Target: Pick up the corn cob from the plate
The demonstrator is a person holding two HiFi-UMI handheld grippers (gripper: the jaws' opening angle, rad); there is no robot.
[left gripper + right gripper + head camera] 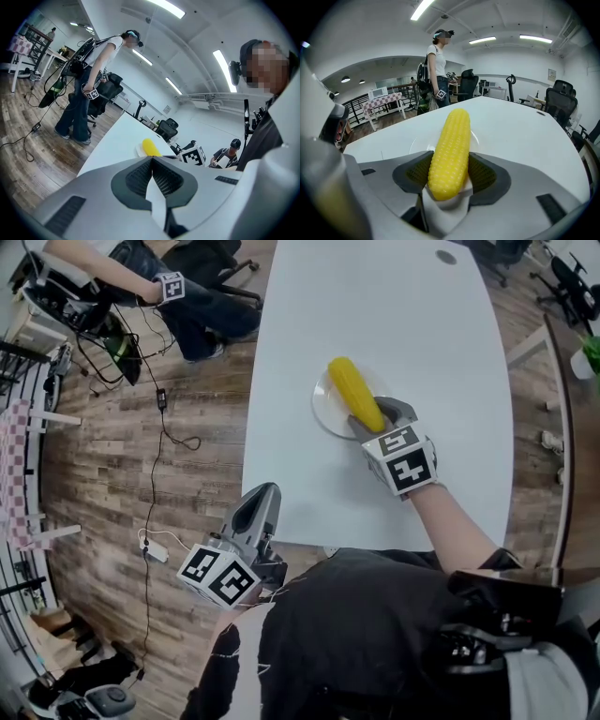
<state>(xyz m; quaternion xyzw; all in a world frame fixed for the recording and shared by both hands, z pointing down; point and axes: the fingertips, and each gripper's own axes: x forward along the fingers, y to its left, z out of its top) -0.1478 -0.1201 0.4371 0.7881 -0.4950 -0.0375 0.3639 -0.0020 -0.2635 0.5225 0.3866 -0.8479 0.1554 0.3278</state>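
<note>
A yellow corn cob [356, 395] lies lengthwise over a clear round plate [323, 411] in the middle of the white table [375, 315]. My right gripper [375, 418] is at the cob's near end. In the right gripper view its two dark pads press the corn cob [451, 150] from both sides, with the plate [417, 143] just below. My left gripper [267, 493] hangs shut and empty off the table's near left edge, over the floor. In the left gripper view its closed tips [151, 159] point toward the corn cob [151, 146] farther along the table.
The table's left edge drops to a wooden floor with cables [155, 456]. A standing person [438, 70] holding another marker cube [170, 286] is beyond the far left corner. Office chairs [560, 101] stand behind the table.
</note>
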